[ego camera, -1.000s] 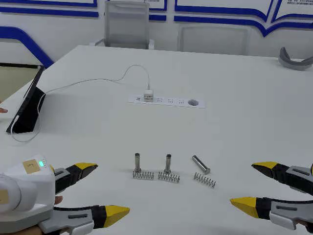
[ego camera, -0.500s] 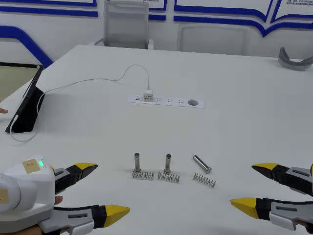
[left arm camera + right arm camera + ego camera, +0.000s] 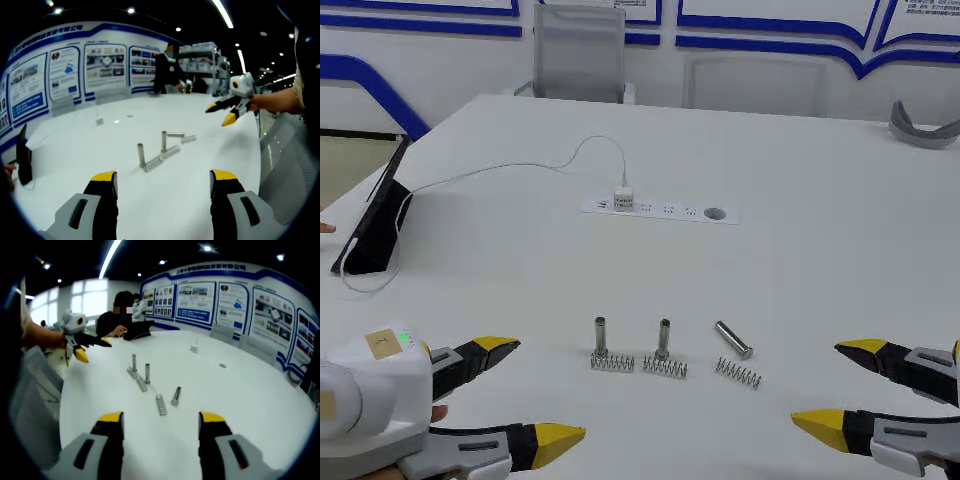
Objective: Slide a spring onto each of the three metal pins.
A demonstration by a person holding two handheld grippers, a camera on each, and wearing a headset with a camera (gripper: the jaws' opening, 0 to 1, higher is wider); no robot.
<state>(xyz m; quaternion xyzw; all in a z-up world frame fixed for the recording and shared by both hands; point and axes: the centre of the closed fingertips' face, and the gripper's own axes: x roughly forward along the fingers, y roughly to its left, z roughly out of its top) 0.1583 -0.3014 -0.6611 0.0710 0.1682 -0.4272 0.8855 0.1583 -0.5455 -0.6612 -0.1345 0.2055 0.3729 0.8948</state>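
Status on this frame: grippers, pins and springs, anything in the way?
Left gripper and right gripper open, empty. Two upright pins, third pin lying flat; three springs loose beside them, none fitted. Power strip far behind, not obstructing.

The left gripper [image 3: 548, 388] is low on the left in the head view. It points to the right. Its two jaws have yellow tips and are wide apart, with nothing between them. A bit of the left hand [image 3: 438, 410] shows under its white body. The right gripper [image 3: 816, 380] is low on the right and points to the left. Its jaws are wide apart as well and hold nothing. The two grippers face each other, well apart. In the left gripper view, the right hand [image 3: 262, 101] holds its gripper out in front, with the arm reaching in from the right.
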